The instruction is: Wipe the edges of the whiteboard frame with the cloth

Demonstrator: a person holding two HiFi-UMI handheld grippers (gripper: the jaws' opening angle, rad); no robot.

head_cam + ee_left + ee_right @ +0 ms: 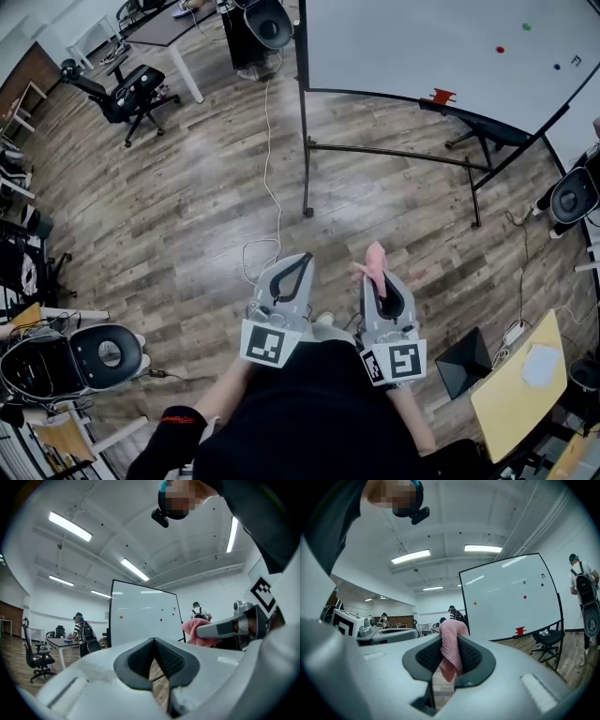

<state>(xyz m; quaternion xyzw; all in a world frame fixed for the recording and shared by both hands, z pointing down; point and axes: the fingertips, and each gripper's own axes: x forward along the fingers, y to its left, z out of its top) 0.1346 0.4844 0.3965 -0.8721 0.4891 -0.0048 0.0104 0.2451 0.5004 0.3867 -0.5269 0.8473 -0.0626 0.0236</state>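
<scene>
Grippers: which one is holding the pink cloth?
The right gripper: the pink cloth is pinched between its jaws and sticks out past them. The left gripper has its jaws shut on nothing.

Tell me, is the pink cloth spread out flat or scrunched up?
Scrunched up. The pink cloth hangs in a bunched fold, pinched between the jaws of the right hand-held gripper, not laid flat.

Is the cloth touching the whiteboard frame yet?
Apart. The head view shows the cloth, clamped in the right gripper, over the wood floor, with open floor between it and the whiteboard frame.
</scene>
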